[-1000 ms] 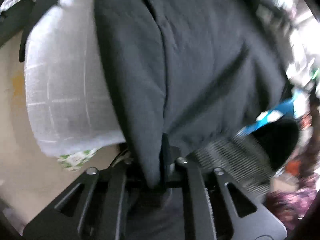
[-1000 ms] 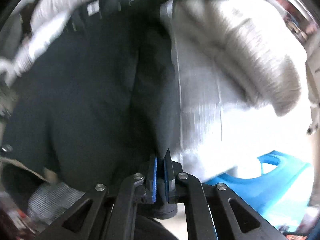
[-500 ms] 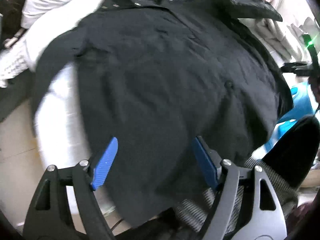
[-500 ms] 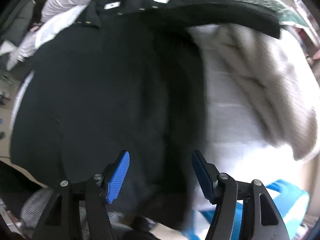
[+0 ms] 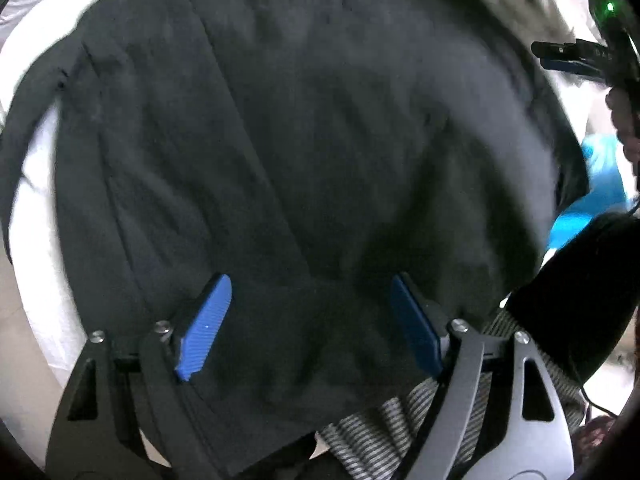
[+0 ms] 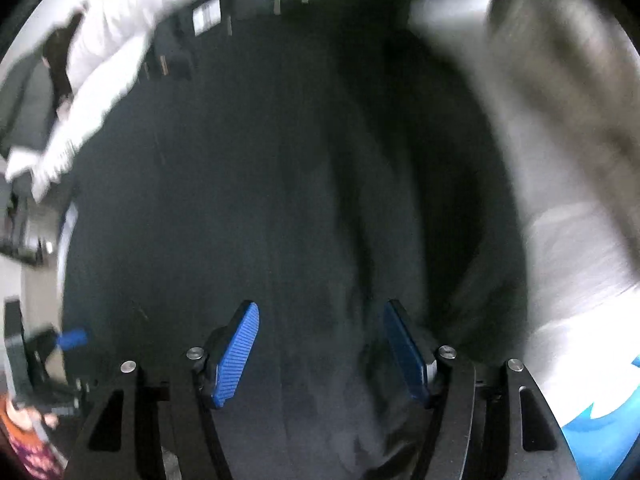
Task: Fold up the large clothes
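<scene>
Lying spread beneath both grippers' parted fingers (image 5: 206,328): the black shirt (image 5: 320,140).

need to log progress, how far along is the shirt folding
Done: the black shirt lies spread flat on the white bedding. In hand: nothing; the left gripper and right gripper both hang open over its lower part. Left: no fold shows yet, so apparently every fold.

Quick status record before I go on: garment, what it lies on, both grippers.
garment: black shirt, spread out, collar at the far end
surface: white bedding
left gripper: open, over the near hem, holding nothing
right gripper: open, over the shirt, holding nothing
beside shirt: grey knit
image: motion blur in both views
</scene>
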The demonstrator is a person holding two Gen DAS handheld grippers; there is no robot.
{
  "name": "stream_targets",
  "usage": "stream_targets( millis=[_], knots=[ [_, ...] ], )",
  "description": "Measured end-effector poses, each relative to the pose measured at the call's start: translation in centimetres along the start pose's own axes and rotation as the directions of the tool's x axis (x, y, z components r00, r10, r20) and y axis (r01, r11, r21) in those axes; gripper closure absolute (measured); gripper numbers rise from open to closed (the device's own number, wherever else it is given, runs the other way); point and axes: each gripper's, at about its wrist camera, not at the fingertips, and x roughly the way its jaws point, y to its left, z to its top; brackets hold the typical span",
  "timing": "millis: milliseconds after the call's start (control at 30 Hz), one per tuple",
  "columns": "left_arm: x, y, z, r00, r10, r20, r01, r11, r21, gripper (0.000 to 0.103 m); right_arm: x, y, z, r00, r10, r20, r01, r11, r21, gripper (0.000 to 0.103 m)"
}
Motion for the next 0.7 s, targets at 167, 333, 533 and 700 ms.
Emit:
stream_targets(
  millis=[167,333,533,700],
  knots=[
    [-1.7,-1.0,4.8,0.99,0.021,0.143,-0.022,1.0,0.004,0.021,-7.7,-2.5,2.6,0.957,-0.019,0.288,-0.005,0.997,0.08,0.023],
    [-0.1,-1.2,11.4,0.987,-0.015,0.158,0.02,0.999,-0.029,0.021,-11.8,-7.0,6.2,0.912,-0.101,0.398,0.013,0.976,0.218,0.018],
    [1.7,-3.2,20.5,0.971,-0.026,0.237,0.032,0.999,-0.022,0.021,-10.2,-12.8,9.9,0.914,-0.07,0.399,-0.062,0.95,0.307,0.018],
    [3.1,-4.5,27.6,0.939,-0.077,0.336,0.076,0.997,0.017,0.024,-9.9,-13.9,11.0,0.879,0.036,0.476,-0.144,0.971,0.193,0.091]
  ],
)
